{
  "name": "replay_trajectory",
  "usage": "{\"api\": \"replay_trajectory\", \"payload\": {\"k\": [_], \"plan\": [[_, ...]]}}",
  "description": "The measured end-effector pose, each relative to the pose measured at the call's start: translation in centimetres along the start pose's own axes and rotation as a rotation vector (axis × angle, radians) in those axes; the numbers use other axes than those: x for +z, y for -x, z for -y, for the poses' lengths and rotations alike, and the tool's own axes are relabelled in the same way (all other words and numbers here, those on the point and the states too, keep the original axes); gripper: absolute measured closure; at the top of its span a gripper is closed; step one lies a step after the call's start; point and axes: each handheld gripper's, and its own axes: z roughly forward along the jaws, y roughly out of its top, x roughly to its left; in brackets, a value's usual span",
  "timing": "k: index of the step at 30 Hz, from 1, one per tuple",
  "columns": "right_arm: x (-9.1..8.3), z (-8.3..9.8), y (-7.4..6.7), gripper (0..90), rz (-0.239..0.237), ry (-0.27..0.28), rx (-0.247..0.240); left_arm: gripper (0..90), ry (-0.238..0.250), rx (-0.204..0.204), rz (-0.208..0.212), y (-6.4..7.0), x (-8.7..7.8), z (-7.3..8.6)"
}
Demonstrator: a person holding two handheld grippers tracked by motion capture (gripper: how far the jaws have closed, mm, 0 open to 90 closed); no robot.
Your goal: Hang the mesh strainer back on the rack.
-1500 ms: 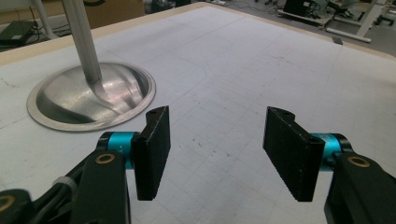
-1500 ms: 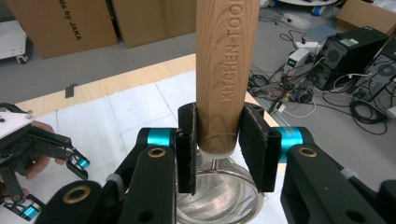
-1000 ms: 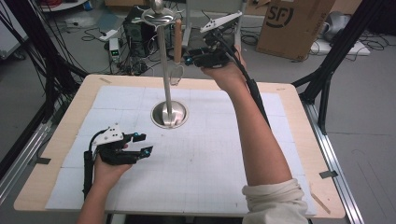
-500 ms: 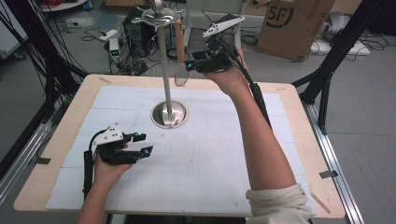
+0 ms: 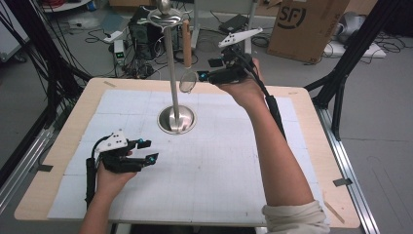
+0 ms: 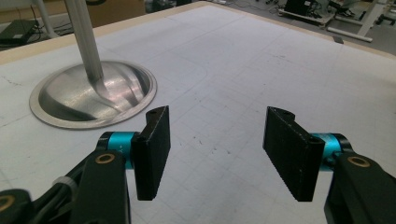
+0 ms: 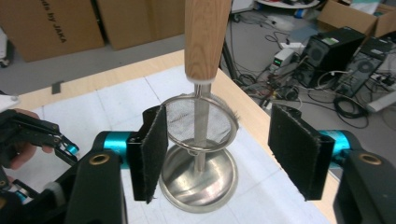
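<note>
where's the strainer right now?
The strainer hangs from the top of the metal stand, on its right in the high view, just off the right gripper; its mesh sits between that gripper's open jaws.

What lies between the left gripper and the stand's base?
Nothing: in the high view, bare white mat separates the left gripper from the stand's base.

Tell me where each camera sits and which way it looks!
High view: above the person's side, looking forward and down at the table; both forearms, the left gripper and right gripper show.
Left gripper view: rides the left gripper, facing the stand's base; its open jaws show.
Right gripper view: rides the raised right gripper, facing the hanging mesh strainer; jaws just opened.
All three share the metal stand.
</note>
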Motion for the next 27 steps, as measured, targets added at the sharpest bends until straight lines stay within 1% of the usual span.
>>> {"api": "replay_trajectory", "payload": {"k": [3, 5, 7, 9, 10, 11, 12, 14, 16, 18, 20, 23, 24, 25, 27], "plan": [[-0.2, 0.7, -0.1, 36.1, -0.002, 0.023, -0.007, 41.9, 0.011, -0.003, 0.000, -0.1, 0.0, 0.0], [-0.5, 1.1, -0.3, 36.0, 0.004, 0.023, -0.002, 41.9, 0.005, -0.006, -0.004, -0.1, 0.1, 0.1], [-0.6, 1.5, -0.4, 35.3, 0.013, 0.019, 0.010, 41.9, -0.011, -0.001, -0.006, -0.1, 0.3, 0.1], [-0.9, 1.8, -0.7, 35.2, 0.019, 0.026, -0.002, 41.9, -0.022, 0.004, -0.009, -0.1, 0.4, 0.2], [-1.0, 1.9, -0.8, 35.1, 0.020, 0.032, -0.002, 41.9, -0.023, 0.005, -0.008, -0.1, 0.5, 0.2], [-1.1, 2.1, -0.8, 34.7, 0.021, 0.040, -0.013, 41.9, -0.021, 0.003, -0.009, -0.1, 0.5, 0.2], [-1.3, 2.3, -1.0, 34.6, 0.021, 0.038, -0.003, 41.9, -0.021, 0.003, -0.010, 0.0, 0.5, 0.2], [-1.6, 2.8, -0.9, 34.5, 0.020, 0.052, -0.013, 41.9, -0.023, 0.003, -0.011, 0.0, 0.5, 0.2], [-1.9, 3.7, -1.0, 34.4, 0.029, 0.049, -0.007, 41.9, -0.024, 0.005, -0.009, 0.0, 0.6, 0.2], [-2.1, 4.7, -1.0, 33.8, 0.024, 0.055, 0.001, 41.9, -0.028, 0.008, -0.004, 0.0, 0.7, 0.2], [-2.5, 5.9, -0.9, 33.3, 0.031, 0.054, 0.017, 41.9, -0.028, 0.009, -0.005, 0.0, 0.7, 0.3], [-2.9, 7.4, -0.8, 32.8, 0.028, 0.061, 0.042, 41.9, -0.032, 0.005, -0.008, 0.0, 0.7, 0.3], [-3.1, 8.0, -0.7, 32.8, 0.032, 0.064, 0.042, 41.9, -0.035, 0.007, -0.009, -0.1, 0.8, 0.3], [-3.2, 8.5, -0.7, 32.8, 0.024, 0.068, 0.051, 41.9, -0.040, 0.005, -0.011, -0.1, 0.8, 0.4], [-3.4, 9.2, -0.7, 32.7, 0.029, 0.060, 0.053, 41.9, -0.044, 0.006, -0.013, -0.2, 0.8, 0.4]]}}
